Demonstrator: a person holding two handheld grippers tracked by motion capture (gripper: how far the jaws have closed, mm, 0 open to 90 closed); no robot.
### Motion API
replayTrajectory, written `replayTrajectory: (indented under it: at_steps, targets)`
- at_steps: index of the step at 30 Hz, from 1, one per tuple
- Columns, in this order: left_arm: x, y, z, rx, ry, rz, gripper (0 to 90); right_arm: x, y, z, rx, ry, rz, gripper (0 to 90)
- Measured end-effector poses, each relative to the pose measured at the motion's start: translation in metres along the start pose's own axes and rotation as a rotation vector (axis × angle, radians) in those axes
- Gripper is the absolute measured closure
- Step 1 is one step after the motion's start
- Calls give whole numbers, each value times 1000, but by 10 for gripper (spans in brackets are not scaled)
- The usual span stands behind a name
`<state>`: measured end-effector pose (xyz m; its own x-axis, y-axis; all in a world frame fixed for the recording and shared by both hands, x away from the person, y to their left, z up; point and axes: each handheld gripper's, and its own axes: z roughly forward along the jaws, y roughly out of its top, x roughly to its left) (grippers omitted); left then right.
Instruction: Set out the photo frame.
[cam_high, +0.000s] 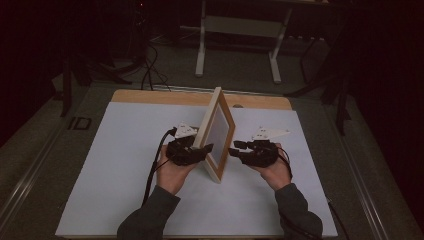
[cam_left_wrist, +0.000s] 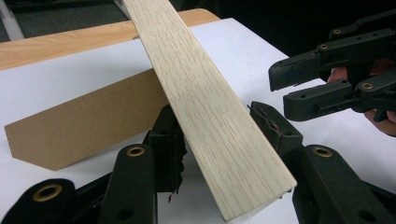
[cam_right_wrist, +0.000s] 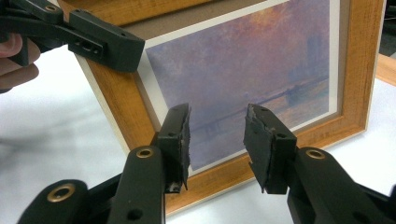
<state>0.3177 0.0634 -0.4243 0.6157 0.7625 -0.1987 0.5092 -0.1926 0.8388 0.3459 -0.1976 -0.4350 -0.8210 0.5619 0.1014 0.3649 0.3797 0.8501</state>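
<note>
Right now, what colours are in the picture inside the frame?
Hazy purple and orange, like a sunset, in the picture; the right gripper view shows it best.

This looks like a lab or recording room set up for handling trials, not a home. The table (cam_high: 125, 97) is a plain wooden top covered almost wholly by a white sheet (cam_high: 125, 165), lit from above while the surroundings stay dark. Beyond it stands the white metal frame (cam_high: 239, 30) of another workbench on a grey carpeted floor (cam_high: 235, 75). Black cables (cam_high: 148, 70) trail loosely over that floor, and dark stand legs (cam_high: 67, 80) rise at the left. A cable also runs from the person's left gripper (cam_high: 207, 148).
</note>
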Motion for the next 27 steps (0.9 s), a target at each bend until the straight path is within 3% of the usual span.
replayTrajectory:
  at_steps: [23,27]
  targets:
    - [24,2,-10,-1,14,-38,661,-2,0,-1,5,-5,-3,596]
    - [31,2,-13,-13,15,-56,720,-3,-1,-3,6,-9,-1,595]
